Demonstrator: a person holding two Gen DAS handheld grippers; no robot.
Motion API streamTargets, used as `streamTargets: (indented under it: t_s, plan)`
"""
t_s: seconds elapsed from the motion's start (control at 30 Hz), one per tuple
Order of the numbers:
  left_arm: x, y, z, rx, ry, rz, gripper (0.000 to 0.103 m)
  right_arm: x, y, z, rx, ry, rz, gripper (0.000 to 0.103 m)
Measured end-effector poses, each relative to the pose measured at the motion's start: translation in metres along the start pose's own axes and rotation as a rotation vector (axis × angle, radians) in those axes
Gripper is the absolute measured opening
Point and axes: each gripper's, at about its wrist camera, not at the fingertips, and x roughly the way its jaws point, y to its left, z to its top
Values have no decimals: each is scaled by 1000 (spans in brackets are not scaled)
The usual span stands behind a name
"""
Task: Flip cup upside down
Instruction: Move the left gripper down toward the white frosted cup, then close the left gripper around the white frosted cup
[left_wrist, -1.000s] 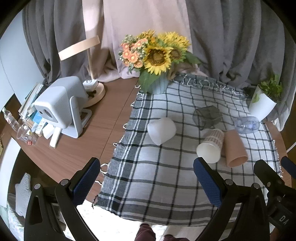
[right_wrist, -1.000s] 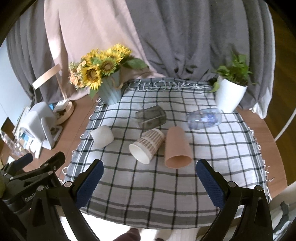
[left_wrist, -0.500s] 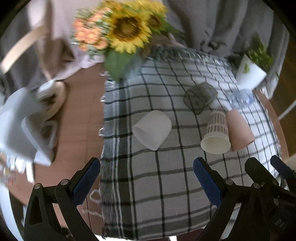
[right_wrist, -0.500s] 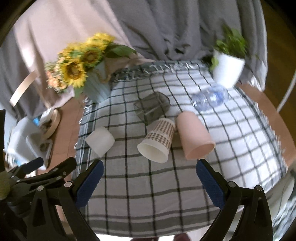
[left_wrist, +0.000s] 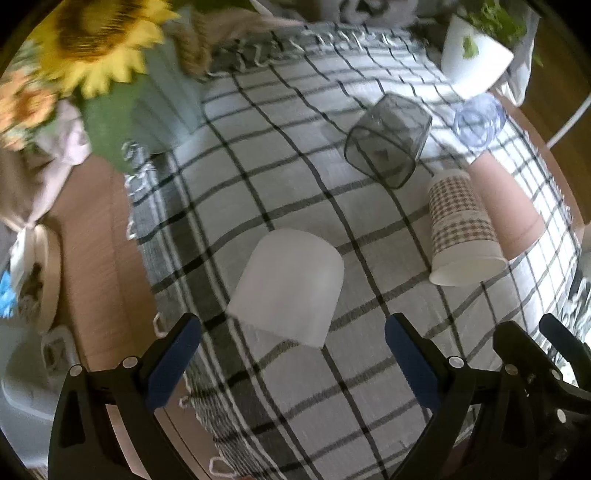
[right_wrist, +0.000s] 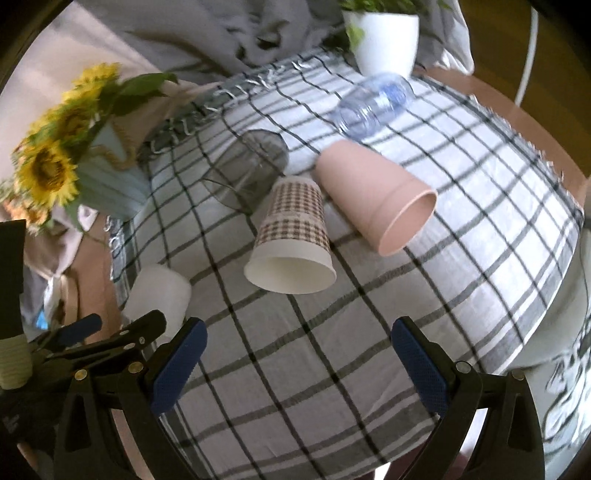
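Several cups lie on their sides on a checked cloth (left_wrist: 295, 398). A frosted white cup (left_wrist: 288, 286) lies just ahead of my open left gripper (left_wrist: 291, 365), mouth toward it. A patterned paper cup (right_wrist: 291, 240) lies ahead of my open right gripper (right_wrist: 299, 365), mouth toward it. A pink cup (right_wrist: 376, 199), a grey glass (right_wrist: 247, 173) and a clear blue cup (right_wrist: 373, 101) lie beyond. The white cup also shows in the right wrist view (right_wrist: 159, 295), beside the left gripper's fingers (right_wrist: 110, 339).
A sunflower vase (right_wrist: 107, 181) stands at the cloth's back left. A white plant pot (right_wrist: 384, 44) stands at the back right. Bare wood table (left_wrist: 96, 240) lies left of the cloth. The cloth's edge hangs off the table on the right.
Both grippers have moved forward and down toward the cups. The white cup now lies close before the left gripper, the paper cup before the right. Nothing was gripped.
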Motion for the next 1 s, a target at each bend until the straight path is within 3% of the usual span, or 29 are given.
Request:
streamTargets:
  t_s: [0.2,0.43,0.5,1.0]
  plan:
    - [30,-3,14,41,79,-9,95,14,-2,4,61,26,-25,101]
    - [51,0,19,31,126,3,77,24,-5,8,84,45,-47,101]
    - [55,1,20,16,136,-3,76,26,-6,9,84,48,-49,101]
    - [25,3,-12,-131,76,-13,71,21,-22,20,7,36,-61,101]
